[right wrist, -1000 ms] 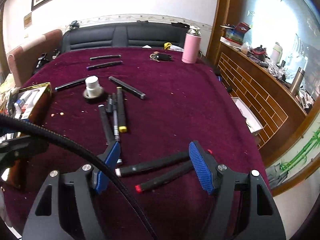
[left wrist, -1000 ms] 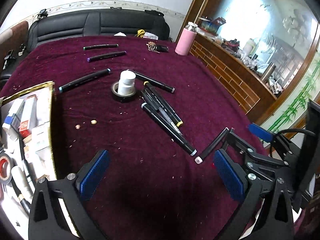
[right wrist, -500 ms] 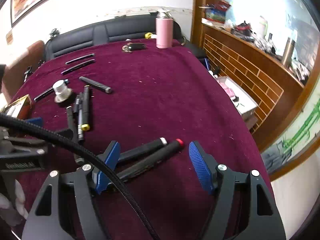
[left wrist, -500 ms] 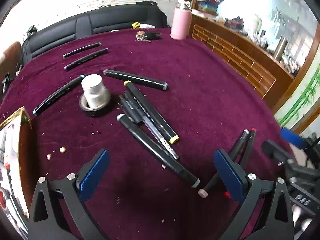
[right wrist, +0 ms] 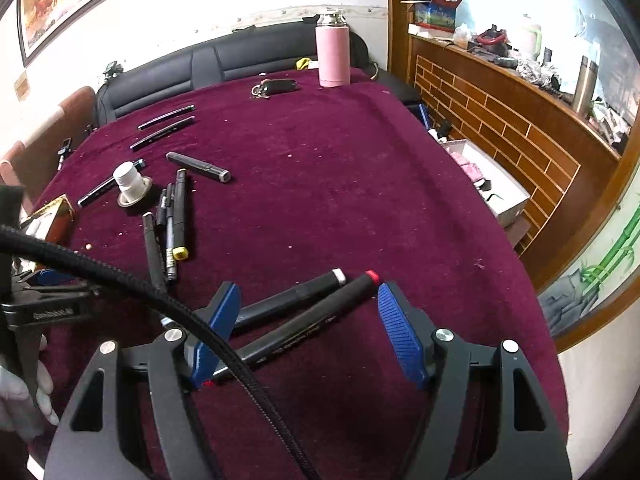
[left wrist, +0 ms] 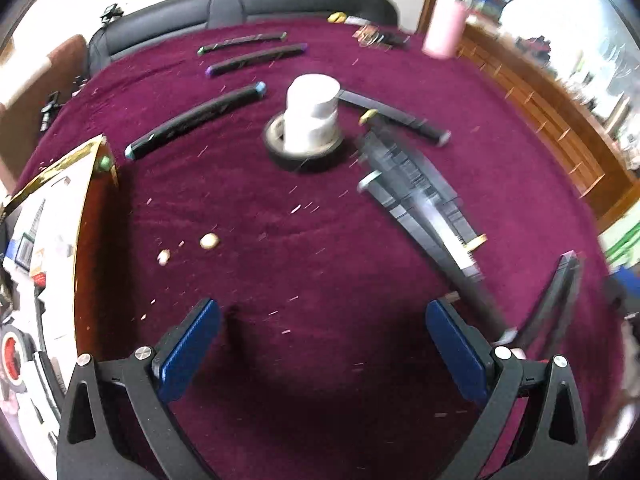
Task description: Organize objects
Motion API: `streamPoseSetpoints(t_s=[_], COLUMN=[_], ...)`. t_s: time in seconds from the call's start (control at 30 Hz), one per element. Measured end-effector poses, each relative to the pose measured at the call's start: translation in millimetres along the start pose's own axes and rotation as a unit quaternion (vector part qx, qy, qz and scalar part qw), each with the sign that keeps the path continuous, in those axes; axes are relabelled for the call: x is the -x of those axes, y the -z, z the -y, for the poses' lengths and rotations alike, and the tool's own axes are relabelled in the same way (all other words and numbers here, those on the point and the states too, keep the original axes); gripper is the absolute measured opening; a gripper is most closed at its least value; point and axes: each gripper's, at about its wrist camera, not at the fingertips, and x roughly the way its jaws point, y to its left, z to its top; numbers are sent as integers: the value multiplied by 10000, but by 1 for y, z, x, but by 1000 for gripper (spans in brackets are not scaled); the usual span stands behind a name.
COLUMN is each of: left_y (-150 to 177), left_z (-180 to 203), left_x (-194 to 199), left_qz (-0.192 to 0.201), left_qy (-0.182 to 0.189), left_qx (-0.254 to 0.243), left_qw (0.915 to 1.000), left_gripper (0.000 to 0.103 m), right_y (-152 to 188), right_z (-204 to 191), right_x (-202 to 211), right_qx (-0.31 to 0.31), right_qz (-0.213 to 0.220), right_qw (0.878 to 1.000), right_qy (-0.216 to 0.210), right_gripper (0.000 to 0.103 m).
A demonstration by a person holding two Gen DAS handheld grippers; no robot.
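Note:
Several black markers lie on the dark red cloth. My right gripper (right wrist: 308,332) is open low over the cloth. A white-capped marker (right wrist: 296,300) and a red-capped marker (right wrist: 320,316) lie slanted between its fingers, against the left pad; the right pad stands clear of them. My left gripper (left wrist: 320,344) is open over bare cloth with nothing between its pads. A cluster of markers (left wrist: 420,200) lies ahead to its right, blurred. A teal-capped marker (left wrist: 196,124) and two far markers (left wrist: 256,60) lie ahead to the left. The same two markers (left wrist: 552,300) sit at its right edge.
A white bottle (left wrist: 312,116) stands inside a tape roll (left wrist: 304,156). An open gold-edged box (left wrist: 52,240) of small items is at the left. Two small crumbs (left wrist: 208,241) lie near it. A pink flask (right wrist: 333,54) and keys (right wrist: 276,87) are far back. A gloved hand (right wrist: 20,396) and cable (right wrist: 120,276) cross the right view.
The left gripper has sunk toward the cloth and swung left; its view is now blurred and the bottle looms larger. The right gripper rolled earlier, then held still over the two markers.

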Motion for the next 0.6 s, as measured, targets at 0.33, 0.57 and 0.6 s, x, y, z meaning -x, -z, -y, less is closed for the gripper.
streamPoseSetpoints(t_s=[0.33,0.57,0.6], left_y=[-16,-5,-6], left_z=[76,25,17], left_x=[-38,-26,-26], left_qz=[-114,-252,-296], left_qy=[-796,-765,-655], left_qx=[-908,-540,-471], left_qw=[9926,9953,9963], left_gripper=[101,101,101], right_y=[2,1,2], right_z=[-1,1,0], right_x=[-2,-5,-6], right_qx=[-94,-189,-201], right_qz=[-188,-202,-226], right_qw=[9997,9993,9992], right_qy=[-143,-239,-274], right_gripper=[71,71,71])
